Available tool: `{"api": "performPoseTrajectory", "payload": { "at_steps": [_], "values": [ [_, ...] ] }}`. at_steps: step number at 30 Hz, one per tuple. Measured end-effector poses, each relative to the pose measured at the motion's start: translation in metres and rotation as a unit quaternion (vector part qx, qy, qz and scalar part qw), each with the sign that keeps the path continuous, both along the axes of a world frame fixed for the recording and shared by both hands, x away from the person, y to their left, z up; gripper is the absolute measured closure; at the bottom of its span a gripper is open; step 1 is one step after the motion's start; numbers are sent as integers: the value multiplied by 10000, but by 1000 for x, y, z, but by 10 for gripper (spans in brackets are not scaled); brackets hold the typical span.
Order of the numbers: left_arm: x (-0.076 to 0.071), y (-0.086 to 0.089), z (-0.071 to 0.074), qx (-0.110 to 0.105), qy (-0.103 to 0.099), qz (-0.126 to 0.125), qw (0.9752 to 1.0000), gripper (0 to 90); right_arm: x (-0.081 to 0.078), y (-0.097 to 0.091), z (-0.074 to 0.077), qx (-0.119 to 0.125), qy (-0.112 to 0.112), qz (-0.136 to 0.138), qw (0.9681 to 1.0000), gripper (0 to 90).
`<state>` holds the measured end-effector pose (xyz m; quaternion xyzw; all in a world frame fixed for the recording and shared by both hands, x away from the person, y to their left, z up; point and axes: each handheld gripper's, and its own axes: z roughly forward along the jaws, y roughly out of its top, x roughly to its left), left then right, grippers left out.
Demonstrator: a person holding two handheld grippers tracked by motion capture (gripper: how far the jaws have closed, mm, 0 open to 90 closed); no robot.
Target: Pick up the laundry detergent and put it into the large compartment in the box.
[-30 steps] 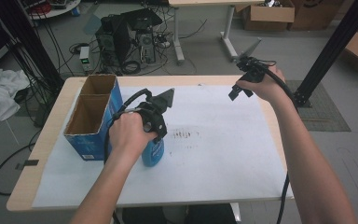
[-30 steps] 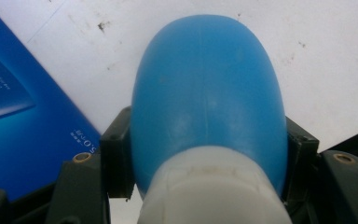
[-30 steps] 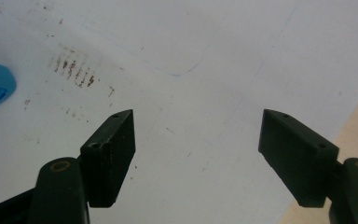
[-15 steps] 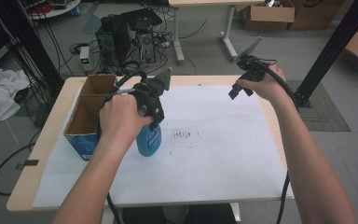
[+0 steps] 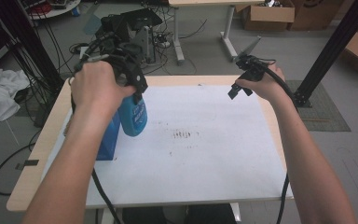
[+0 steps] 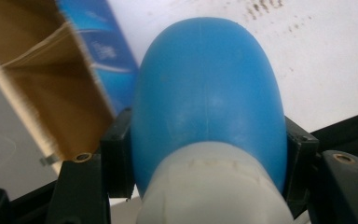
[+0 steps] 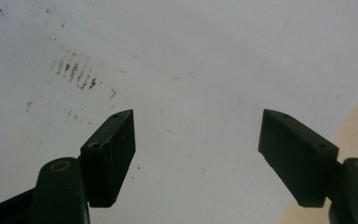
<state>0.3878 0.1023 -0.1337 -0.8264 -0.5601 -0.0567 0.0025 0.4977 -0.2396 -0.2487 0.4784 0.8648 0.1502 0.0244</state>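
Your left claw [image 5: 137,95] is pinching a blue bottle [image 5: 133,114], one jaw pressed to each side of its rounded body just beyond the white cap end [image 6: 214,186]. In the high view the bottle hangs from the claw above the left part of the table [image 5: 28,186], with its blue body pointing down toward the white sheet [image 5: 205,154] that covers most of the tabletop. Your left hand [image 5: 95,86] wraps the claw's body at about 10 o'clock from the sheet's middle.

An open cardboard box with blue printed sides [image 5: 107,140] stands just beside the bottle at its 8 o'clock, largely hidden under your forearm in the high view. In the left gripper view its brown inside [image 6: 42,93] shows at 10 o'clock from the bottle, with the blue wall between them; whether bottle and box touch cannot be told.

Your right claw [image 5: 238,89] is spread wide with nothing between its jaws. You hold it above the sheet's far right corner, at about 1 o'clock from the sheet's middle, well apart from the bottle. A patch of small brown marks [image 7: 77,70] stains the sheet near its middle.
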Motion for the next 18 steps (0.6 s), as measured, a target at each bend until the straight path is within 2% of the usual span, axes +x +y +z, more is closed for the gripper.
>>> {"api": "performPoseTrajectory", "payload": {
  "at_steps": [4,8,11,12,13,14,15,18],
  "values": [
    [2,19,15,-22,-72,373,9993,380,0,1,0,9,7,11,10000,275],
    [3,39,25,-10,-193,740,9971,380,0,0,-1,-12,0,24,10000,275],
    [4,55,30,52,-198,916,9956,380,0,0,-1,-11,12,32,10000,274],
    [4,55,30,52,-198,916,9956,380,0,0,-1,-11,12,32,10000,274],
    [4,66,33,80,-219,1080,9939,380,1,0,-1,-6,2,34,10000,275],
    [4,66,33,80,-219,1080,9939,380,1,0,-1,-3,7,31,10000,274],
    [5,77,35,74,-242,1221,9922,380,1,0,-1,-18,4,41,10000,274],
    [5,90,38,92,-250,1369,9902,380,1,1,-1,-25,8,46,10000,274]
  ]
}}
